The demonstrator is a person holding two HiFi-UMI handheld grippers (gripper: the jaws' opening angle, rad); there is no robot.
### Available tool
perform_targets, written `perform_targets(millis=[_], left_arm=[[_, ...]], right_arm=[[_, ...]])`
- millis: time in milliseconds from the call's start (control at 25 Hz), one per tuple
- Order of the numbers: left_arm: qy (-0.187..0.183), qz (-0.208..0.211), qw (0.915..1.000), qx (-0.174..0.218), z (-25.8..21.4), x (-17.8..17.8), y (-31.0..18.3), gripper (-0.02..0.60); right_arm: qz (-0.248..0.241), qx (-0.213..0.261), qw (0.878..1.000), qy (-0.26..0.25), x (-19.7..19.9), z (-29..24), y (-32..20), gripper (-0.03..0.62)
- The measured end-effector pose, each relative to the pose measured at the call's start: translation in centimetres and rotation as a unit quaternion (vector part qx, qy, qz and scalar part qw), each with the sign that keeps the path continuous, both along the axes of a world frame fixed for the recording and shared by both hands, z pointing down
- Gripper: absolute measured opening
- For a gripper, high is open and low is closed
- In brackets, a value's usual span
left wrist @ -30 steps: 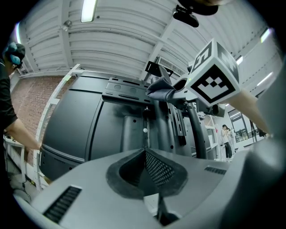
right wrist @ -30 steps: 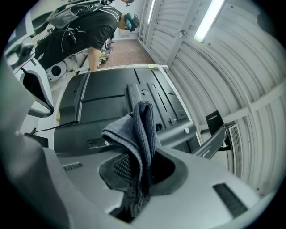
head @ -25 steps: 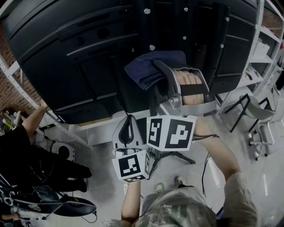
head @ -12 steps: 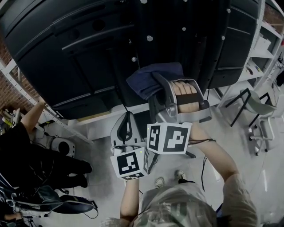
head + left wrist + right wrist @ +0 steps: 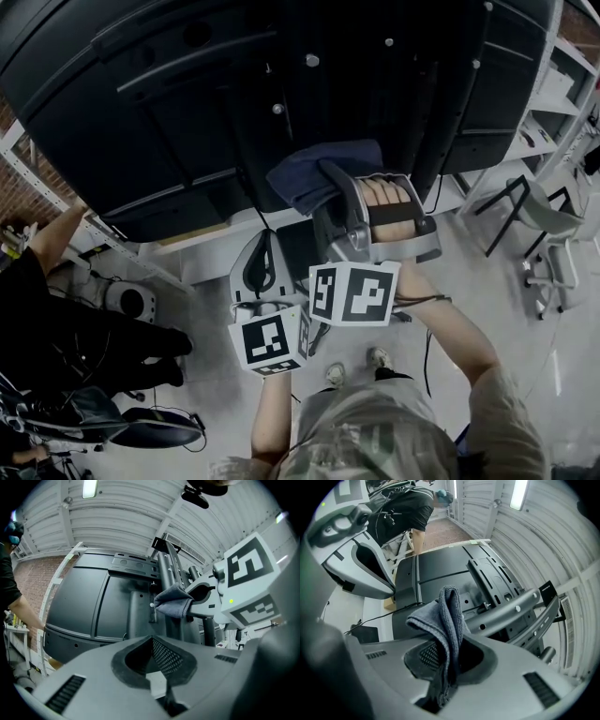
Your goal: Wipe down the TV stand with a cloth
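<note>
the right hand-held gripper point(image 5: 328, 172) is clamped on a dark blue-grey cloth point(image 5: 443, 620), whose folds bunch out past its tips. the cloth is raised to the dark upright column of the tv stand point(image 5: 165, 573), behind the big black back panel of the tv point(image 5: 169, 112); whether it presses on the column cannot be made out. the left hand-held gripper point(image 5: 264, 242) hangs lower, beside the right one, jaws together with nothing between them. each marker cube point(image 5: 361, 292) bears only black-and-white square patterns, no readable words. another person's arm point(image 5: 47, 244) reaches in at the left, and a chair point(image 5: 539, 225) stands on the floor to the right.
</note>
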State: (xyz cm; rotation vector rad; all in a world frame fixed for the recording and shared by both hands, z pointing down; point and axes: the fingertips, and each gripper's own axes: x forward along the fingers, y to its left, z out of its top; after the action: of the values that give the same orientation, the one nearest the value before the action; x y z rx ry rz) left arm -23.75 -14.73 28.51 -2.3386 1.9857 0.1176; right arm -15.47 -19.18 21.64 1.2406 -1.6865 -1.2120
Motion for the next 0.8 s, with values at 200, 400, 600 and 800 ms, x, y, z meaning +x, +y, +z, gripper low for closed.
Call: perform_targets(millis=[200, 400, 600, 800], left_arm=[[0.001, -0.005, 1.0000, -0.006, 0.9, -0.4, 0.0, 0.015], [0.005, -0.011, 0.9999, -0.008, 1.4, -0.7, 0.0, 0.015], [0.008, -0.016, 0.9998, -0.011, 2.2, -0.9, 0.0, 0.015], [0.009, -0.022, 0.9996, -0.019, 3.1, -0.9, 0.1, 0.015]], right_arm=[[-0.001, -0.018, 1.000, -0.001, -0.1, 1.9, 0.0, 0.063], [-0.004, -0.036, 0.999, 0.002, 0.1, 3.5, 0.1, 0.063], [-0.006, -0.047, 0.999, 0.003, 0.2, 5.1, 0.1, 0.063], [-0.008, -0.059, 0.998, -0.001, 0.3, 6.2, 0.2, 0.063]])
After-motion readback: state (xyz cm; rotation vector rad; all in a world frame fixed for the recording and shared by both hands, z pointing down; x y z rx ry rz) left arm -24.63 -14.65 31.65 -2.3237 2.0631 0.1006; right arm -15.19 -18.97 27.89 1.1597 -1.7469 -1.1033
